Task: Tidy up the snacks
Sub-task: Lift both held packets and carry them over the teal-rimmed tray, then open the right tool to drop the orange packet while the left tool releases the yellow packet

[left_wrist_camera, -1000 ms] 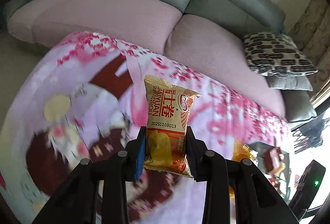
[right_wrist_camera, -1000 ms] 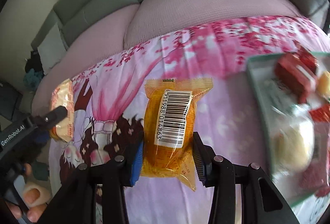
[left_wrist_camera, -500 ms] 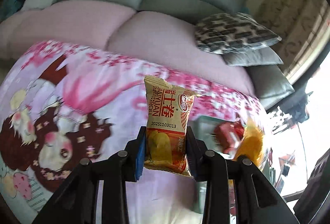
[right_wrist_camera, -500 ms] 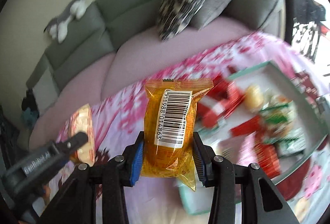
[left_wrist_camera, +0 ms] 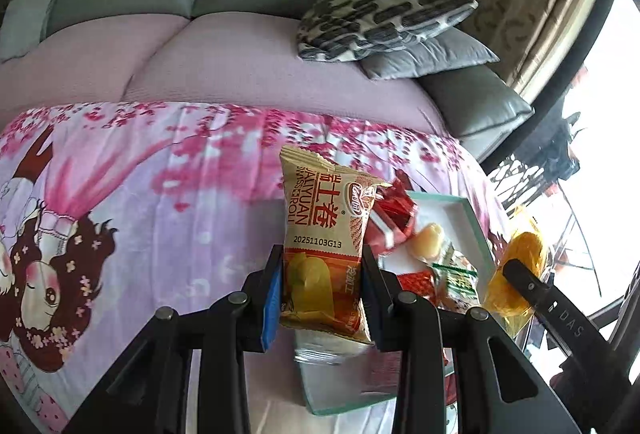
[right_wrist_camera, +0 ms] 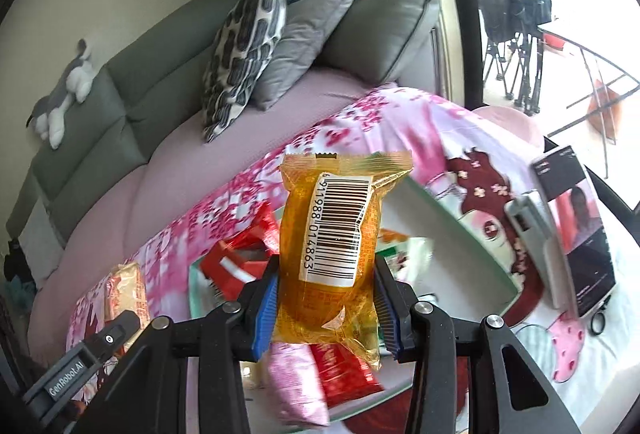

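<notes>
The left tool [left_wrist_camera: 322, 296] is squeezed shut on a tan and red snack pack [left_wrist_camera: 320, 234] with red letters and a picture of a yellow roll. The pack stands up between the blue pads, over the near edge of a green-rimmed tray [left_wrist_camera: 474, 222]. The right tool [right_wrist_camera: 325, 308] is squeezed shut on a see-through orange snack bag [right_wrist_camera: 332, 254] with a white barcode sticker, held up over the same tray [right_wrist_camera: 472, 250].

Only the right view shows a phone on a stand [right_wrist_camera: 576, 234] beside the tray, a pink packet [right_wrist_camera: 296, 386] in the tray, and a toy cat [right_wrist_camera: 64, 94] on the sofa back. Both views show the pink cartoon cloth [left_wrist_camera: 140, 218] under the tray.

There are two tools, two held snacks, one tray, and two cushions: one spotted [left_wrist_camera: 380, 18], one grey [left_wrist_camera: 428, 56].
</notes>
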A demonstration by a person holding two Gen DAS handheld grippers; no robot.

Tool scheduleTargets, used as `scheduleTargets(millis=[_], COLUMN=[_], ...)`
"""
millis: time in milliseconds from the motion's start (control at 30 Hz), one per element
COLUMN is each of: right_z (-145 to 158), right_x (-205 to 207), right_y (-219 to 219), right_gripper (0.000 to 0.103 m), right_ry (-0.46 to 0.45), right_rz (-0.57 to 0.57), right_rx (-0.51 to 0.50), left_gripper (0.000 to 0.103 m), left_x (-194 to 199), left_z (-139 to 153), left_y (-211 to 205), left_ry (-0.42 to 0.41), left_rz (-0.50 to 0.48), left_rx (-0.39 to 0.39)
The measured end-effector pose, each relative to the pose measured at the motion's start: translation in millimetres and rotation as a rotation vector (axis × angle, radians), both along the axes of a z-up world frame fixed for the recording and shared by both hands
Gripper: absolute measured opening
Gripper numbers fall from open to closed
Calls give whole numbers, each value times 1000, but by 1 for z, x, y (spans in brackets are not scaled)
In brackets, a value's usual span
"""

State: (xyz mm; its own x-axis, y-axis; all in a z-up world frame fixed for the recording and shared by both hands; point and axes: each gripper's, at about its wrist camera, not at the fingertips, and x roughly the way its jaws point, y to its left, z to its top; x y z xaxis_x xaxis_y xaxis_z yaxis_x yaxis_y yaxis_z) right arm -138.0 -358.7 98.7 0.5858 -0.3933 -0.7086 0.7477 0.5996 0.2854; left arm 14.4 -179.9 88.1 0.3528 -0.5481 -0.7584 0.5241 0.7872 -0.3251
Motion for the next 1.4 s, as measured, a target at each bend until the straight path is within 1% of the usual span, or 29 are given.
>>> scheduleTargets(millis=[233, 433, 600, 733, 900, 1000, 1100, 1400], right_z=[4, -1, -8, -16, -31, -35, -41, -40], right_x=[-20, -19, -6, 14, 30, 32, 32, 31], right_y=[-18, -27, -26, -20, -13, -13, -16, -16], right_gripper=[46, 46, 46, 46, 46, 46, 46, 46], right_ry=[-15, 27, 20, 34, 91, 117, 141, 141], right_rz=[-21, -1, 58, 135, 199, 211, 212, 224], right_rx=[-14, -73, -75, -108, -99, -86, -54, -57], left_gripper=[37, 37, 37, 37, 37, 37, 37, 37], left_x=[-25, -36, -33, -27, -24, -22, -23, -22], left_z=[-2, -7, -11, -16, -23, -29, -32, -34], left_y=[-35, -55, -64, -71, -76, -78, -78, -81], left_ry=[-16, -23, -29, -45, -31, -7, -3, -1], left_rz=[-70, -94, -85, -85, -94, -92, -95, -97], left_rx=[16, 40, 57, 68, 87, 110, 118, 122])
